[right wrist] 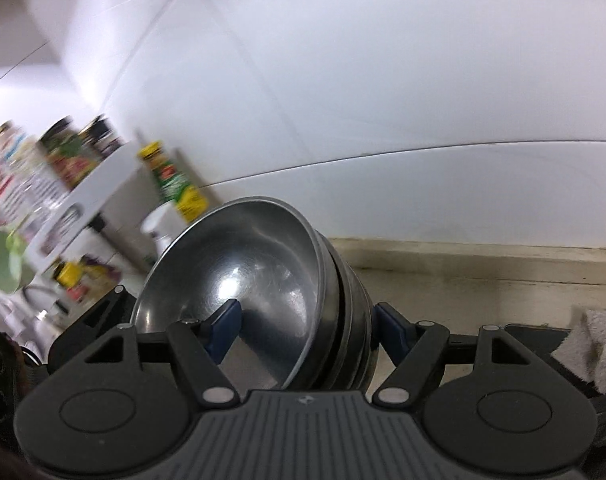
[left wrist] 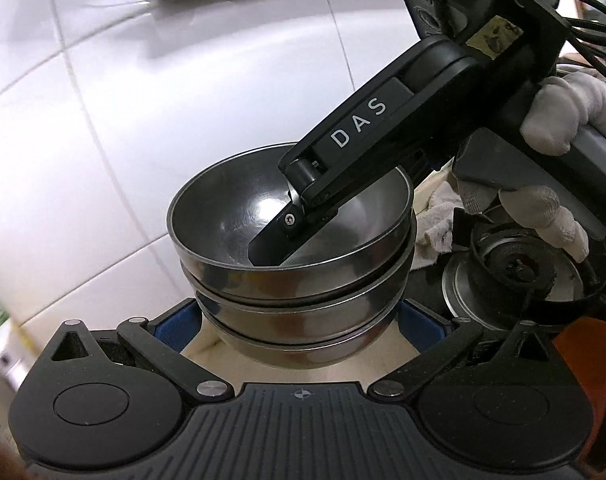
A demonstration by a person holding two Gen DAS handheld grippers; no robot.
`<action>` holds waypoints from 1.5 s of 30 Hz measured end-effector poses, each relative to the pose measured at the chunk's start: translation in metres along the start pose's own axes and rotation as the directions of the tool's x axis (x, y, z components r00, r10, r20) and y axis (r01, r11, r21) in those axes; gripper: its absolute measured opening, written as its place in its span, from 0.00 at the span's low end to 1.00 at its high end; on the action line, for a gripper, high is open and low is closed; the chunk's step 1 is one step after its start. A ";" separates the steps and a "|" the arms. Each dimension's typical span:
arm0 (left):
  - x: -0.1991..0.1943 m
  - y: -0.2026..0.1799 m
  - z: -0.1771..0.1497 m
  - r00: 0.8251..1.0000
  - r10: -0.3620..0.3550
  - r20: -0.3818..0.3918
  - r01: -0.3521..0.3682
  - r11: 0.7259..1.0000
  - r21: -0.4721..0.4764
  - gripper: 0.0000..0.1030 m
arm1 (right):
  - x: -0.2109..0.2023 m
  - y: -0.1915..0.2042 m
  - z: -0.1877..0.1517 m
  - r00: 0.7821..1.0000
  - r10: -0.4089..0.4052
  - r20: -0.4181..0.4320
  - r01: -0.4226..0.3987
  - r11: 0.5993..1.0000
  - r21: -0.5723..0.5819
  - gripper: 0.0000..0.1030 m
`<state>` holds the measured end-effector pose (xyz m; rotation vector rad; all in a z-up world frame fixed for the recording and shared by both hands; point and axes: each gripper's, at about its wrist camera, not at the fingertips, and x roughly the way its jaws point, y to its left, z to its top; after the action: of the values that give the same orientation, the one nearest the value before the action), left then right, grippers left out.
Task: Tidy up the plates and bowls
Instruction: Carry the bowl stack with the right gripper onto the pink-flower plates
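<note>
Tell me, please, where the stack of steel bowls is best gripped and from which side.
Grip the rim wall of the stack of steel bowls, coming from above: one finger inside the top bowl, one outside. Its rounded sides may slip from a side pinch.

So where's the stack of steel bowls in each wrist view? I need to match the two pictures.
Left wrist view: stack of steel bowls at centre, upright, right gripper on its far rim.
Right wrist view: same stack at lower centre, tilted, one blue finger pad inside the top bowl.
Shared landmark: white tiled wall behind the stack.
</note>
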<state>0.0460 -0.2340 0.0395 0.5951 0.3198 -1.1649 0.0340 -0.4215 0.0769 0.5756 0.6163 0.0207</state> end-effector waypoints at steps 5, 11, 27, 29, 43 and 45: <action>-0.025 -0.022 -0.012 0.999 0.034 -0.025 -0.035 0.999 -0.021 1.00 | -0.018 0.021 -0.020 1.000 0.007 -0.018 -0.007 0.999 -0.033 0.63; -0.051 -0.035 -0.032 0.998 0.029 -0.047 -0.031 0.999 -0.038 1.00 | -0.028 0.043 -0.053 0.999 -0.005 -0.033 0.004 0.999 -0.046 0.63; -0.086 -0.055 -0.095 0.994 -0.056 -0.095 0.053 0.998 -0.039 1.00 | -0.031 0.060 -0.153 0.996 -0.053 -0.073 0.058 0.997 0.060 0.63; -0.092 -0.048 -0.099 0.994 -0.060 -0.093 0.056 0.997 -0.043 1.00 | -0.029 0.060 -0.160 0.996 -0.061 -0.067 0.065 0.996 0.060 0.63; -0.060 -0.055 -0.129 0.994 -0.076 -0.079 0.070 0.995 -0.076 1.00 | -0.008 0.036 -0.194 0.991 -0.127 -0.040 0.129 0.990 0.054 0.61; -0.061 -0.052 -0.125 0.991 -0.084 -0.101 0.075 0.993 -0.089 1.00 | -0.008 0.033 -0.196 0.993 -0.112 -0.041 0.115 0.991 0.074 0.61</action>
<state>-0.0168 -0.1278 -0.0432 0.5740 0.4840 -1.1926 -0.0758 -0.2967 -0.0317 0.6147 0.6873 -0.0996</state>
